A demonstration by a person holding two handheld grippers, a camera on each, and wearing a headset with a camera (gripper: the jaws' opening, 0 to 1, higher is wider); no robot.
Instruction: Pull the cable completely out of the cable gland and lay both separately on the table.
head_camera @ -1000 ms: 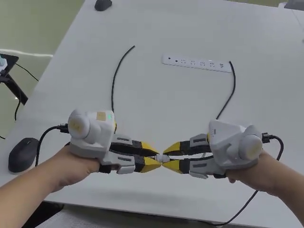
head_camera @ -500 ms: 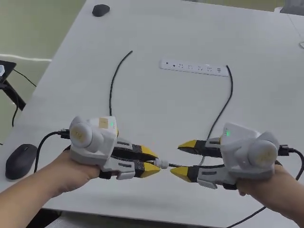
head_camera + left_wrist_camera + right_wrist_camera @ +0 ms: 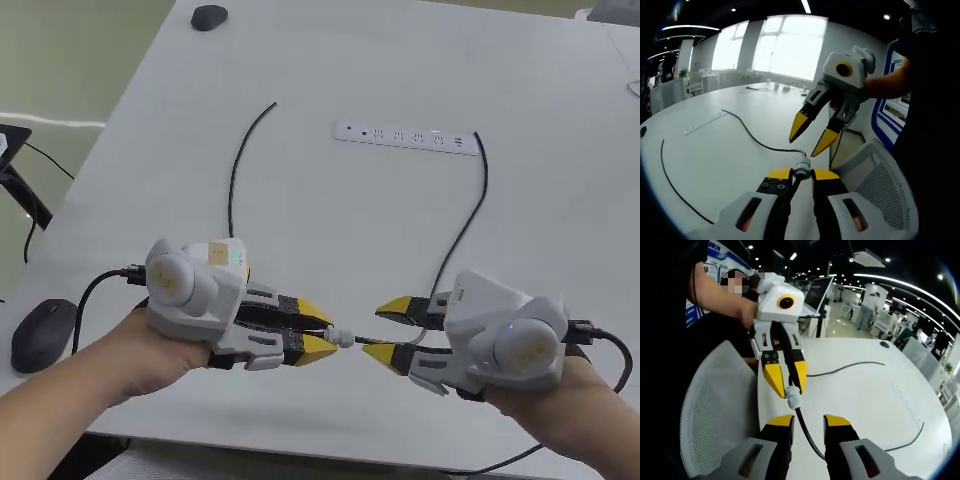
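while the left gripper [image 3: 328,333] is pinching the cable gland [image 3: 343,339], the right gripper [image 3: 376,331] is hanging spread — the cable [image 3: 462,235] running between its jaws.

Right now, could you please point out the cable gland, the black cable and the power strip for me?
cable gland [image 3: 801,166], left gripper view, on its white body.
black cable [image 3: 806,430], right gripper view, on the stretch just below the gland.
power strip [image 3: 405,137], head view, middle of its top face.
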